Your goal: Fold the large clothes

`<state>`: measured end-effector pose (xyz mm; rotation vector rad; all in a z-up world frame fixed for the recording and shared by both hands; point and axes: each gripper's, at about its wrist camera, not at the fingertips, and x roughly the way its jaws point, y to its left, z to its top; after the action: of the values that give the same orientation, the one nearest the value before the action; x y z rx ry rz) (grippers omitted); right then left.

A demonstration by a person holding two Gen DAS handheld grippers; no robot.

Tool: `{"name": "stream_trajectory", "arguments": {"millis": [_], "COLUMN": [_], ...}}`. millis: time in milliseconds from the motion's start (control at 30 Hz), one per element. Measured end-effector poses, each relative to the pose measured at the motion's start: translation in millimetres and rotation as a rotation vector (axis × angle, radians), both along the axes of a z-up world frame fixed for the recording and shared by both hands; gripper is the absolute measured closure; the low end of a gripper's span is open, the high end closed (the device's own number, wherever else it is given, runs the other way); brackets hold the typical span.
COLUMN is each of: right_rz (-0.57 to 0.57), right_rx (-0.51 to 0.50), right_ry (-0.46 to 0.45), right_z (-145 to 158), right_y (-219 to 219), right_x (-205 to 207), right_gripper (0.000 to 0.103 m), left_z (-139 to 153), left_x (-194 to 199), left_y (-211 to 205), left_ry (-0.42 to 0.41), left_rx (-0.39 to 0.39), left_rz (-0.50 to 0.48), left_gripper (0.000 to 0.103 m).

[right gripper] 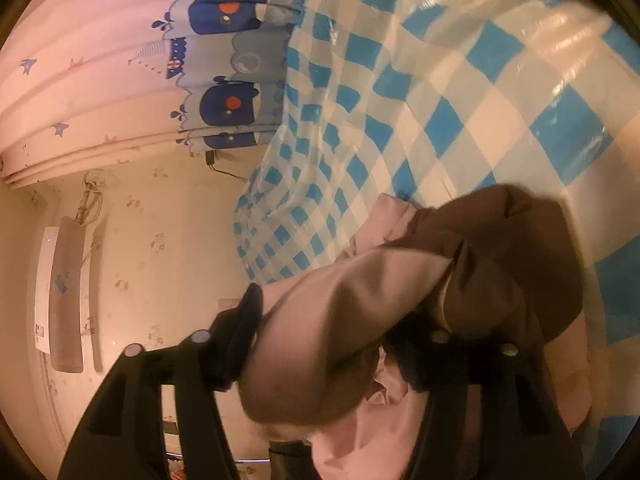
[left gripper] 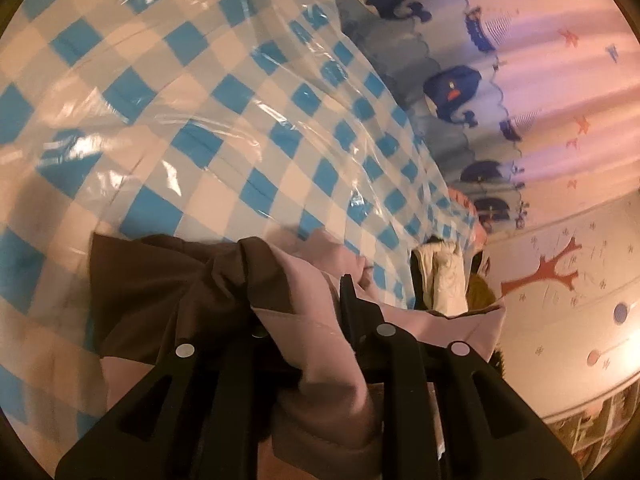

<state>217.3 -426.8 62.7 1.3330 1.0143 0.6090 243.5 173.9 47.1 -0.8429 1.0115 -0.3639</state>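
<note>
Reading: no brand, label or legible writing shows in either view.
Garment: a large piece of clothing (left gripper: pixel 224 300), dark brown on one face and pale pink on the other, bunched and creased.
Garment place: its near edge is gathered at both claws, the rest draped forward onto the checked cover.
Surface: a blue-and-white checked cloth (left gripper: pixel 200 120) under glossy clear plastic; whether it lies on a bed or a counter cannot be told.
Left claw: the left claw (left gripper: pixel 304 320) is nearly closed, pinching a fold of the pink and brown fabric.
Right claw: the right claw (right gripper: pixel 344 320) stands about half open with a thick roll of the garment between its fingers; its right finger is buried in cloth, so a firm press cannot be made out.
Background: a pink curtain (right gripper: pixel 100 92) with blue whales hangs beyond the far edge.
Hidden: most of the garment's outline is cut off by the claws and the lens rim, and the right view is blurred.
</note>
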Motion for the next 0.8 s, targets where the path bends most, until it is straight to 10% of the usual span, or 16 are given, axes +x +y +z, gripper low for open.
{"name": "stream_trajectory", "arguments": {"millis": [300,633,800], "right_rz": [-0.242,0.26,0.353], "right_rx": [-0.059,-0.293,-0.338], "right_ry": [-0.101,-0.272,-0.153], "right_z": [57,78,43], "right_y": [-45,72,108], "right_x": [-18,-66,-57], "right_gripper": [0.008,0.008,0.008], "left_z": [63,71,84], "left_x": [-3,-10,-30], "left_y": [-4,-26,35], "left_ry": [0.001,-0.003,-0.155], "left_rx": [0.121,0.368,-0.115], "left_rz": [-0.089,-0.222,-0.033], "left_gripper": [0.078,0.071,0.046]}}
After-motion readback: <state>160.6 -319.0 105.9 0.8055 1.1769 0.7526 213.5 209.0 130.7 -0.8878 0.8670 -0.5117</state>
